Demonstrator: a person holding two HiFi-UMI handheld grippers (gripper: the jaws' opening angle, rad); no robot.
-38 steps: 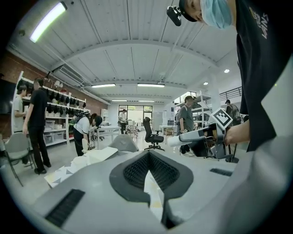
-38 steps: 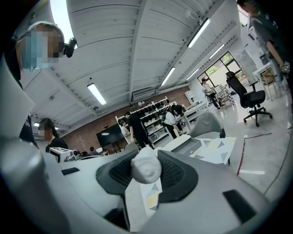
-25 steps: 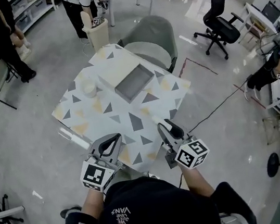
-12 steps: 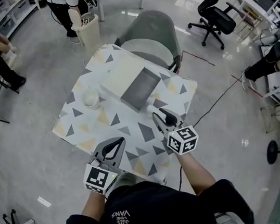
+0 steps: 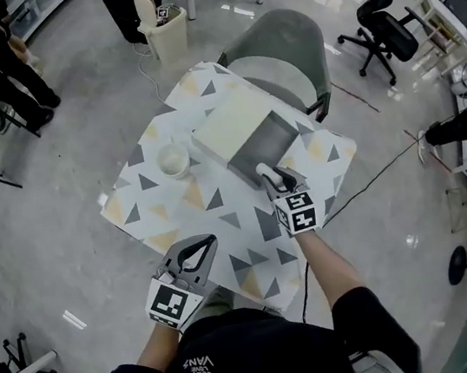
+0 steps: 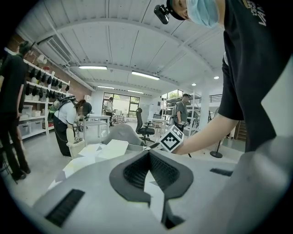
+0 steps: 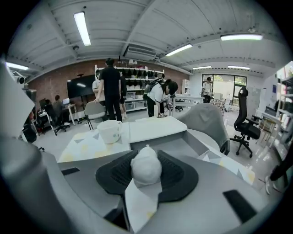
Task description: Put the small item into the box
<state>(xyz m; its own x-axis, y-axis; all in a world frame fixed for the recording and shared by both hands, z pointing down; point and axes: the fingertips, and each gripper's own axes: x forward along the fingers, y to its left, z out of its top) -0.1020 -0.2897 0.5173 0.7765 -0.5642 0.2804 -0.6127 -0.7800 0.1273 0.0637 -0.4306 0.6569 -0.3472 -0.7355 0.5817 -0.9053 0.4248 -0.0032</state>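
A small white wrapped item (image 7: 146, 167) sits between the dark pads of my right gripper (image 7: 145, 155), which is shut on it. In the head view the right gripper (image 5: 264, 171) reaches over the patterned table (image 5: 218, 201), its tips at the near edge of the open grey box (image 5: 264, 143). In the right gripper view the box's grey inside (image 7: 185, 147) lies just beyond the item. My left gripper (image 5: 210, 241) hangs at the table's near edge, tips together with nothing held. In its own view the left gripper (image 6: 149, 151) shows only table through the gap.
The box's pale lid (image 5: 227, 121) lies against its far left side. A white cup (image 5: 172, 158) stands left of the box. A grey chair (image 5: 277, 47) is tucked at the table's far side. People and a bin (image 5: 163, 27) are beyond. A cable (image 5: 364, 178) runs across the floor on the right.
My right gripper has moved forward across the table with the white item, from the near edge up to the box. The left gripper has stayed near the front edge.
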